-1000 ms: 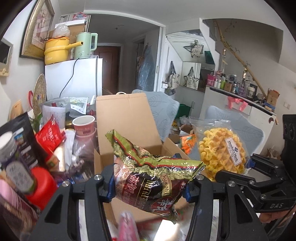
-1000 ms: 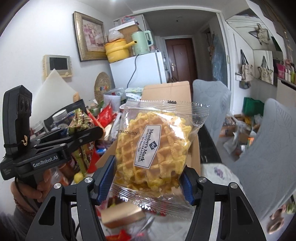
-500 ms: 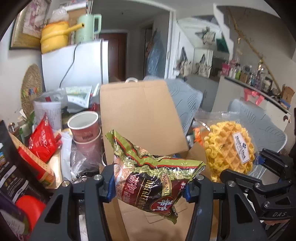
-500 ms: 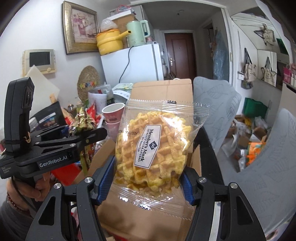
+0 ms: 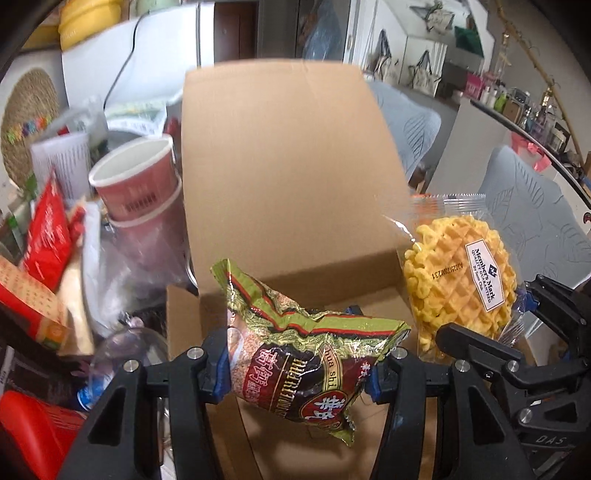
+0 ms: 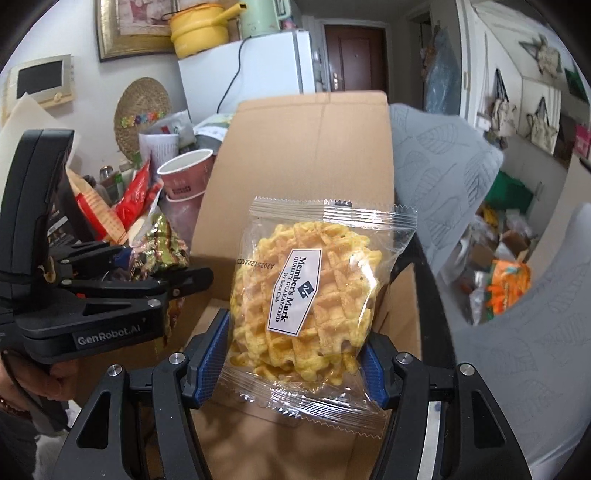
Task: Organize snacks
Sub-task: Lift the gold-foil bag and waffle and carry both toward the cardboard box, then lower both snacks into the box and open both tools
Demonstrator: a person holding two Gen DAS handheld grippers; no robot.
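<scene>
- The left gripper (image 5: 297,363) has its jaws clamped on a crinkled green-and-maroon foil snack packet (image 5: 295,350), blue pads pressing both sides; the packet hangs over the open cardboard box (image 5: 291,177).
- The right gripper (image 6: 295,363) grips a clear-wrapped waffle pack (image 6: 306,291) with a white "Member's Mark" label, also held above the box, just beside the foil packet.
- From the right wrist view, a hand (image 6: 55,376) shows at the lower left edge under the left tool's handle, mostly cut off.
- The box's floor, where visible between the grippers, is bare brown cardboard; the snacks and tools hide much of it, so I cannot tell whether anything lies inside.
- Its tall rear flap stands upright and blocks whatever is behind it.
- Left of the box, two stacked pink paper cups (image 5: 136,184) stand mouth up; their insides are not visible.
- Around them is a blurred heap: a red snack bag (image 5: 48,236), clear plastic, a white ribbed cup (image 5: 61,162).
- Farther back stands a white fridge (image 6: 243,70) with a yellow pot (image 6: 199,29) on top.
- Two grey chair backs (image 6: 436,166) stand to the right.
</scene>
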